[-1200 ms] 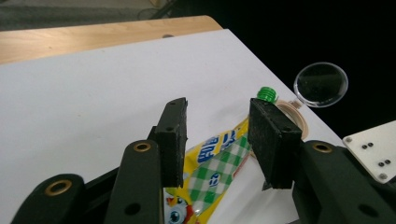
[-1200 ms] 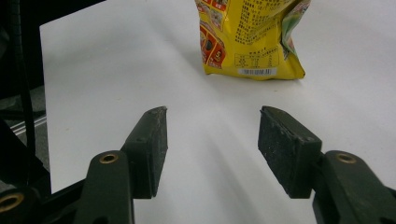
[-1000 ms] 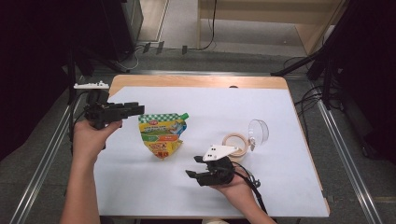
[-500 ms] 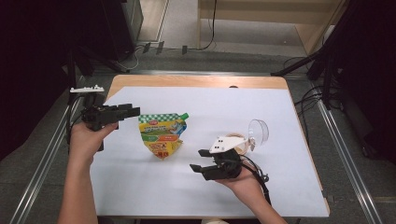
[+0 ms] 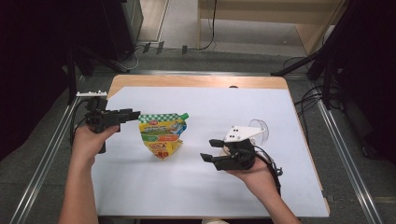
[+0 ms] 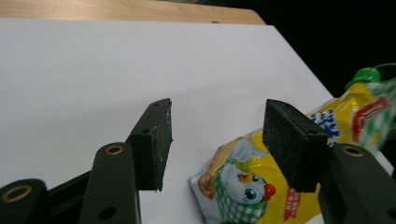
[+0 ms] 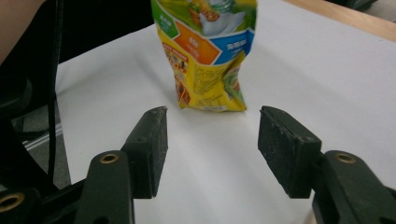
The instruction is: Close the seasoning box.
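Flanking pouch (image 5: 162, 137), claws (image 5: 132, 113) (image 5: 211, 150) apart, spread

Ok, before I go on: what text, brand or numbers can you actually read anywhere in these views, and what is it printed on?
No text can be quoted for sure.
Spouted pouch: red logo patch and blue panels with white characters, too blurred to read.
Pouch back, in the right gripper view: blue and orange panels and fine print, too small to read.
Left gripper and right gripper: no markings visible.

Yellow-green spout pouch (image 5: 162, 136) (green cap, far-right corner) lies flat on white table, left of ctr.
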`<state>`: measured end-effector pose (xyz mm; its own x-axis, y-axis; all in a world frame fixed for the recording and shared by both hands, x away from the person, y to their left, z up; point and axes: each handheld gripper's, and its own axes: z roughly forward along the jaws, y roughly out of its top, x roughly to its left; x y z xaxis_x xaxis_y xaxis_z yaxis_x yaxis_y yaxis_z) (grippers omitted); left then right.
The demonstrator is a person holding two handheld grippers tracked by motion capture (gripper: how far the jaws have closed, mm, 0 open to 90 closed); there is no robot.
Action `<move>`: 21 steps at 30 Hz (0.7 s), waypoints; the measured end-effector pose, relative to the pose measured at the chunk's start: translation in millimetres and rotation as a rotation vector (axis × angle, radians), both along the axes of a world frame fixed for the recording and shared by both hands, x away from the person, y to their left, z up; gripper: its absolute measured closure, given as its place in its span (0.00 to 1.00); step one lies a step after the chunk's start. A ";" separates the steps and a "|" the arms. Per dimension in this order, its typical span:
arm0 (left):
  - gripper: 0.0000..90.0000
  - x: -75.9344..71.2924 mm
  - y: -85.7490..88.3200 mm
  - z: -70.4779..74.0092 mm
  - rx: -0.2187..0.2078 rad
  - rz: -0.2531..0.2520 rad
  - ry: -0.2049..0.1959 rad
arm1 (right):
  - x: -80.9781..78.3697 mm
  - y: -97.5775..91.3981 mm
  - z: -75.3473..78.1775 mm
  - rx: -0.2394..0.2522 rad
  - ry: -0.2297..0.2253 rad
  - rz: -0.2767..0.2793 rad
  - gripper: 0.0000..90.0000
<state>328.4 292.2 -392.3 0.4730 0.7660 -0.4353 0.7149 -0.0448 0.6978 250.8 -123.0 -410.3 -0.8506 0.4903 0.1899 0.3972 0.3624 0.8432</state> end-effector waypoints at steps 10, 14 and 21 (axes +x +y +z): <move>0.48 4.9 -6.8 -12.3 0.022 0.010 0.027 | 5.2 -23.1 17.9 0.000 -0.018 -0.034 0.49; 0.47 5.4 -8.3 -14.2 0.024 0.001 0.033 | 7.2 -33.5 23.5 0.002 -0.020 -0.051 0.49; 0.47 4.5 -13.3 -15.3 0.035 -0.024 0.024 | 9.7 -50.0 29.7 -0.004 -0.027 -0.086 0.49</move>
